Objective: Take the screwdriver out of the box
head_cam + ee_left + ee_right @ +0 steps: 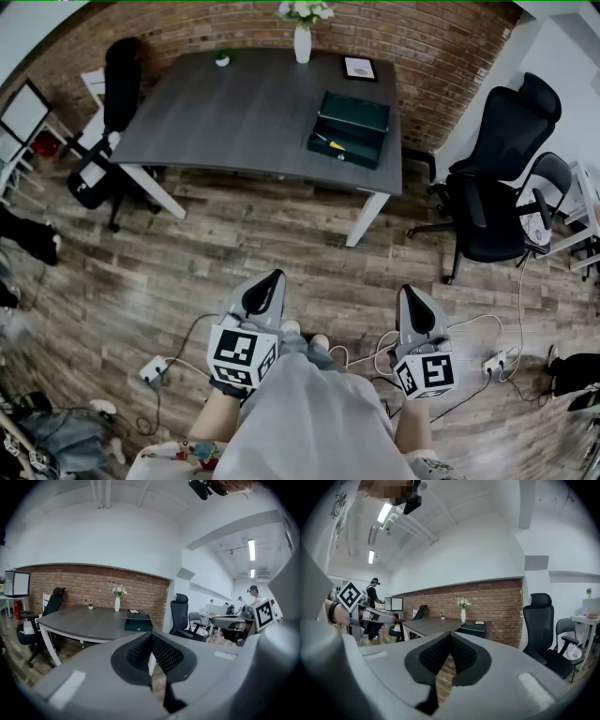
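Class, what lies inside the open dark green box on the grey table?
Inside the open dark green box, one small yellow item shows. The rest of its dark interior is too small and shadowed to identify.

Grey table [244,112]; box [349,131], vase [302,42], frame [360,67], plant [222,58]

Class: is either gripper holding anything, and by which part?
Nothing is held. The left gripper and right gripper are both shut and empty; the box lies on the table ahead.

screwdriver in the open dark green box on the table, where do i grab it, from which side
Take the yellow-handled screwdriver by its handle, likely the thickest part, coming straight down from above: it lies flat on the grey table inside the open dark green box, whose walls would block a sideways reach.
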Motion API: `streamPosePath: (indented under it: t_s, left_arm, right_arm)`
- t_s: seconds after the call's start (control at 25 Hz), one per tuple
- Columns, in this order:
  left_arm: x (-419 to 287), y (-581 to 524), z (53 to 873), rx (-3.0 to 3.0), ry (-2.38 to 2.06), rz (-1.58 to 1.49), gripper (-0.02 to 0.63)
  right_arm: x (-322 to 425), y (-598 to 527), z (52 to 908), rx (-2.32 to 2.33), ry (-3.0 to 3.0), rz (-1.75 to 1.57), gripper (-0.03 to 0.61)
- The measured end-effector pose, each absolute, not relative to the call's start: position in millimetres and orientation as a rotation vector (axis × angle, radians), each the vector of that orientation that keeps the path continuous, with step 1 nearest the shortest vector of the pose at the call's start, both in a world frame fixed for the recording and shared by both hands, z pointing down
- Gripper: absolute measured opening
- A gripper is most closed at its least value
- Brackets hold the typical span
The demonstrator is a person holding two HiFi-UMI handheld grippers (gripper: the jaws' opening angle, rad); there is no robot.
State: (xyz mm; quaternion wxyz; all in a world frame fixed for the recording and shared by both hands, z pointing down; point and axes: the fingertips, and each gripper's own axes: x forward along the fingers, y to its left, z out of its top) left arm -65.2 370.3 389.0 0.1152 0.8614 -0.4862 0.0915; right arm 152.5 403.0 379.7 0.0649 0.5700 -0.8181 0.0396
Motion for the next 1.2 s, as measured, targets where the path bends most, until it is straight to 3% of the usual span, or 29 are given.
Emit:
streamPosePath:
  t_s: [0.2,0.72,1.2]
  left_arm:
    - [-61.6,384.5,390.0,2.529,-1.46,0.253,0.02]
    - [-51.1,375.5,383.7,2.525,-1.499,0.213,0.086]
    - [-51.8,288.3,403.0,2.53,-1.43,0.239,0.129]
  right_arm:
    - [154.4,416.0,378.3,1.687,-2.503,0.082,0.003]
    - [166.4,406.5,373.0,1.675,-2.573,0.131,0.109]
    - [154.8,325.0,391.7,1.644,-2.547,0.188,0.132]
